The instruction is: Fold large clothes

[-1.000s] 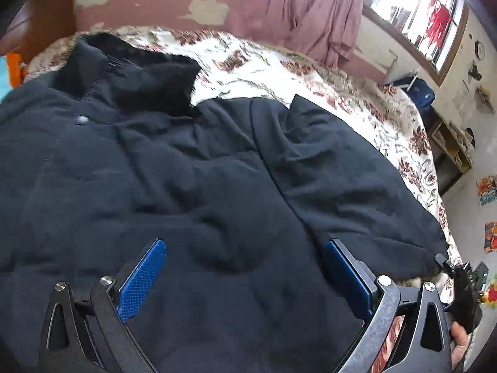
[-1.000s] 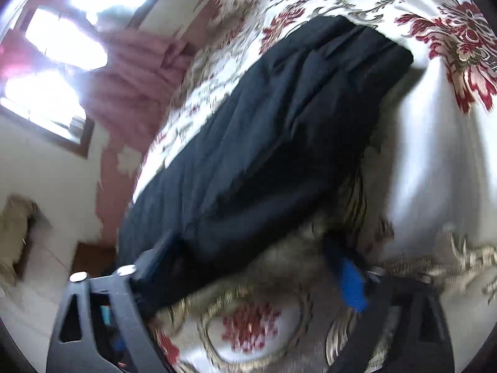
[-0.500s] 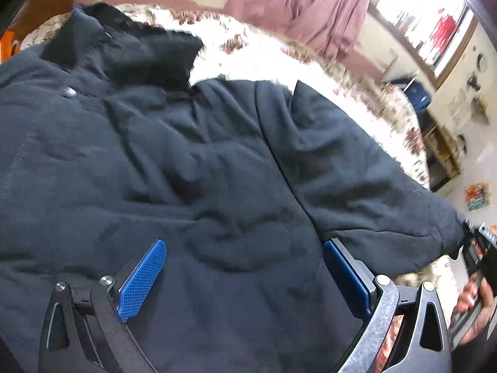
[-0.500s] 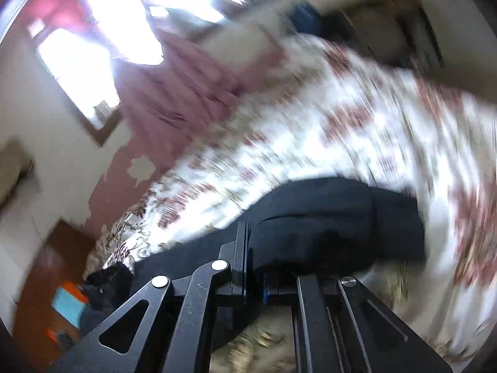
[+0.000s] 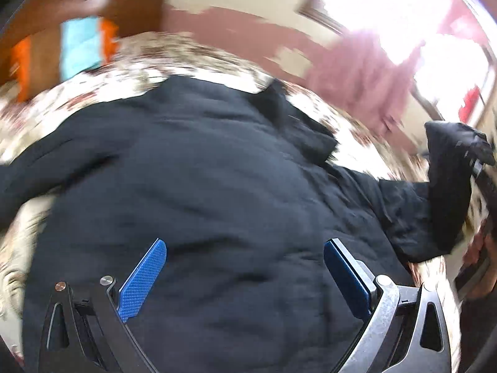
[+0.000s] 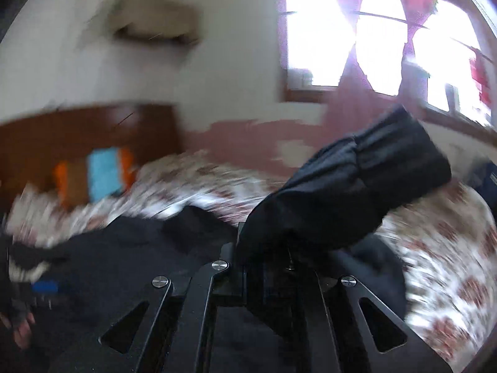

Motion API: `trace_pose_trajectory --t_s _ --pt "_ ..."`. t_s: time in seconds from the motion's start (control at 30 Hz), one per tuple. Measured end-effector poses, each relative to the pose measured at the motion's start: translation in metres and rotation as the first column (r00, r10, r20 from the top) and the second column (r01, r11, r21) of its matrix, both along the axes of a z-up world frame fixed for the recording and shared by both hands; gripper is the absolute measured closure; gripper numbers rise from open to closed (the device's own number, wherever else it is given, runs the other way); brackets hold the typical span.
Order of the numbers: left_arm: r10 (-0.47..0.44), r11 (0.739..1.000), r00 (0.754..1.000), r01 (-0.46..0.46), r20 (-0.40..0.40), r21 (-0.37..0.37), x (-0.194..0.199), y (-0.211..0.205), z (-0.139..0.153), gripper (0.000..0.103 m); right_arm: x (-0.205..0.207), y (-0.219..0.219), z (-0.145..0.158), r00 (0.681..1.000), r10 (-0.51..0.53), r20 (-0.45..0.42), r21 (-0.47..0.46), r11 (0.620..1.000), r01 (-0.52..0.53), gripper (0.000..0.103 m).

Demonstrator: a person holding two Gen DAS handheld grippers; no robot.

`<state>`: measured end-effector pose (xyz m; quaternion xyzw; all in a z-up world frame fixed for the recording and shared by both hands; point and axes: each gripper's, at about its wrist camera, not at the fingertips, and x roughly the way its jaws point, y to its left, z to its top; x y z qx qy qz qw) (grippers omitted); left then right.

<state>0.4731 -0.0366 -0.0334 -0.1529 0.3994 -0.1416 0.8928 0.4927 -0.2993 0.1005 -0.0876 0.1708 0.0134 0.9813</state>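
Sleeve folding is the step in hand, I judge: the right gripper (image 6: 264,248) is pinching the cuff of the sleeve (image 6: 366,183) of the large black padded jacket (image 5: 202,202), raised above the floral bedsheet (image 6: 450,248). It should carry the cuff across the body, low and flat, before letting go. The left gripper (image 5: 245,267) is spread wide over the jacket and grips nothing. The jacket lies flat on the bed, long axis away from the left camera, collar at the far end.

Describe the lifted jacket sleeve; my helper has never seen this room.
On the floral bedspread lies a black jacket. Its sleeve rises off the bed, clamped in the right hand-held gripper. Only it hangs in the air.
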Motion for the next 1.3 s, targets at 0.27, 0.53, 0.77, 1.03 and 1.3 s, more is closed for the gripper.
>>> trace_pose_trajectory --t_s 0.27,0.53,0.77,1.03,1.3 --pt "0.099 0.985 0.995 -0.096 0.013 -0.144 -0.006 0.077 -0.027 0.001 -0.004 0.124 -0.107 0.877 0.255 -0.407 -0.104 0.941 -0.322 0.072" --pt "-0.05 0.968 0.996 0.065 0.067 -0.242 0.0 0.064 -0.042 0.001 -0.062 0.054 -0.117 0.835 0.263 -0.483 0.052 0.961 -0.273 0.041" --pt "-0.02 0.981 0.997 0.034 0.077 -0.189 0.017 0.038 -0.036 0.075 -0.095 -0.021 -0.115 0.92 0.056 -0.389 0.0 0.998 -0.061 0.04" --pt "0.024 1.0 0.939 -0.029 0.343 0.009 0.006 0.02 0.014 0.098 -0.047 -0.029 -0.112 0.922 0.042 -0.386 0.116 0.993 0.003 0.05" --pt "0.079 0.986 0.976 -0.106 0.201 0.125 0.046 0.032 -0.017 0.096 0.021 0.036 -0.182 0.824 0.084 -0.56 0.078 0.996 -0.049 0.062"
